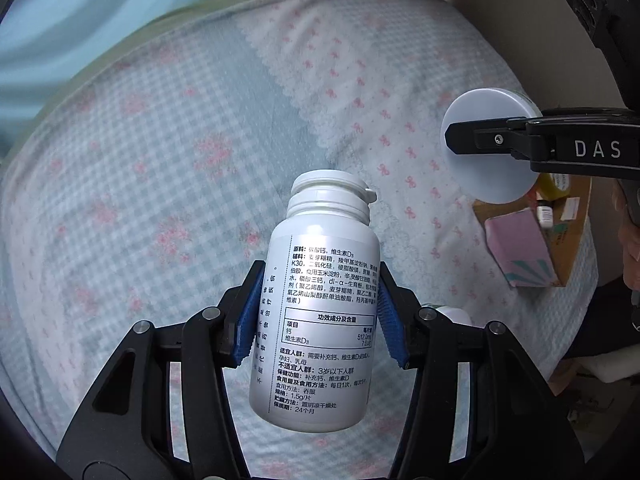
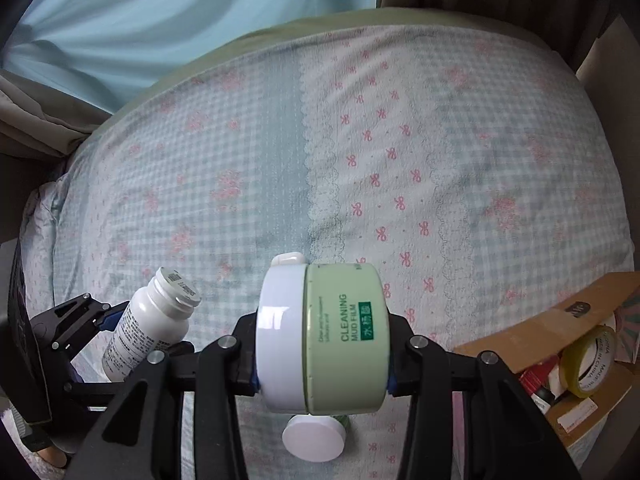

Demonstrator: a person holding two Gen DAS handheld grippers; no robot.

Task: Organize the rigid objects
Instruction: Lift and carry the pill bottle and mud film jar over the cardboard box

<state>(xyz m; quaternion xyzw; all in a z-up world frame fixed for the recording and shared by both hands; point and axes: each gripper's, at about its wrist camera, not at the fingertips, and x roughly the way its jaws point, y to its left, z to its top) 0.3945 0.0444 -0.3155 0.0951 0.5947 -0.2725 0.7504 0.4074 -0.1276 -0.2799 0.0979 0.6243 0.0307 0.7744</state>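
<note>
Left claw [image 1: 318,316]: we find it clamped on the white plastic supplement bottle with the printed label [image 1: 320,320]; the blue ribbed pads [image 1: 390,328] press the label from both sides at about mid-height.
Bottle attitude: held clear of the bed, cap end pointing away from the camera, base nearest us, slightly tilted.
Bottle handling: we judge it stiff and light, with a smooth, glossy wall that could slip; the mid-body grip looks sound, and the flip cap [image 1: 332,190] is best left untouched.
Right claw [image 2: 322,354]: we find it closed on the pale green round jar with the white lid, marked CLEANING MUD FILM [image 2: 324,336]. The jar lies on its side between the fingers, lid to the left.
Jar handling: rigid and wide, probably heavier than the bottle; we judge the grip across its curved wall adequate, though it could roll in the pads if tipped.
Below the jar: a small white round cap [image 2: 314,438] shows just under it; we cannot tell what it belongs to.
Container: an open brown cardboard box [image 2: 532,320] sits to the right on the bed, holding a yellow tape roll [image 2: 588,360] and other small items.
Surface: the blue checked bedspread with pink bows [image 2: 400,140] stretches beyond both claws.
</note>
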